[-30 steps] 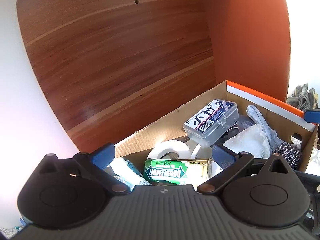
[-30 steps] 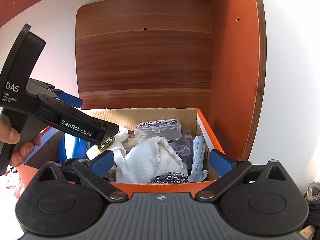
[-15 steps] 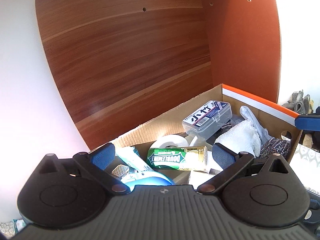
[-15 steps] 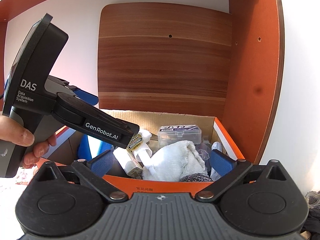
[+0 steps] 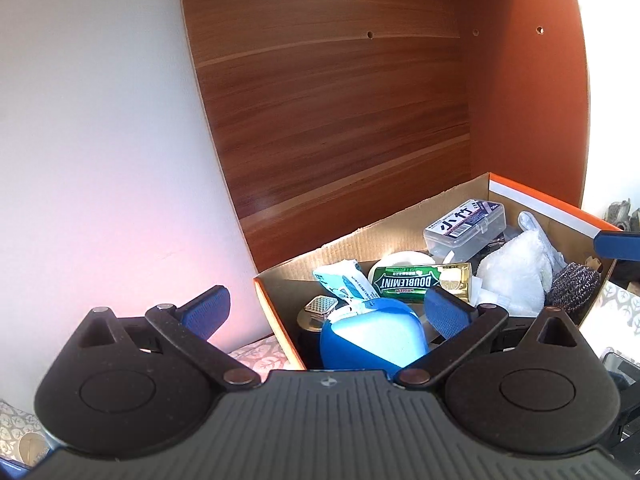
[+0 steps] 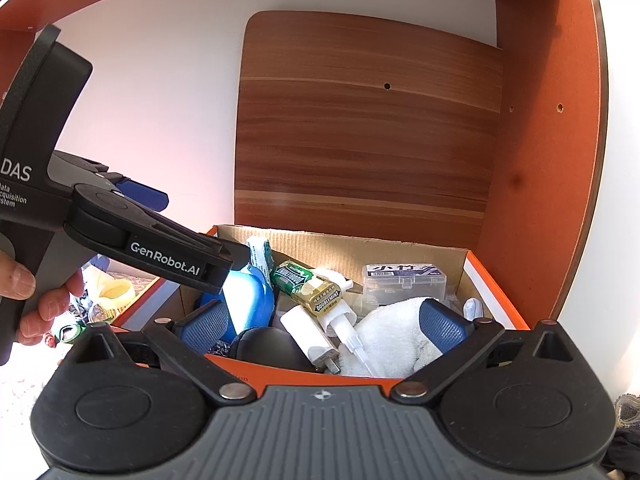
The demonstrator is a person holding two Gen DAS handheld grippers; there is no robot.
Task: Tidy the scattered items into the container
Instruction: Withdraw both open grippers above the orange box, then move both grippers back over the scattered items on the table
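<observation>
The cardboard box (image 6: 400,246) is sitting ahead of both sets of jaws, already crowded: a white towel (image 6: 394,332), a blue case (image 5: 374,338), a clear plastic case (image 6: 404,282), a green gum pack (image 5: 420,282) and a steel scourer (image 5: 572,286) are all lying inside it. The step in hand looks like a release just finished, with the next scattered item not yet fetched.

The left gripper (image 5: 324,312) is hovering above the box's near corner, its jaws standing wide apart and holding nothing; the blue case is lying just below and between them, untouched. In the right wrist view a hand (image 6: 36,300) is gripping that tool's handle, tilting its nose down toward the box.

The right gripper (image 6: 324,320) is waiting just outside the box's front wall, jaws spread wide and empty, the towel just beyond them.

Small items (image 6: 104,292) are lying outside the box, left of the right jaws. The next move probably calls for swinging a gripper out there and closing on one.
</observation>
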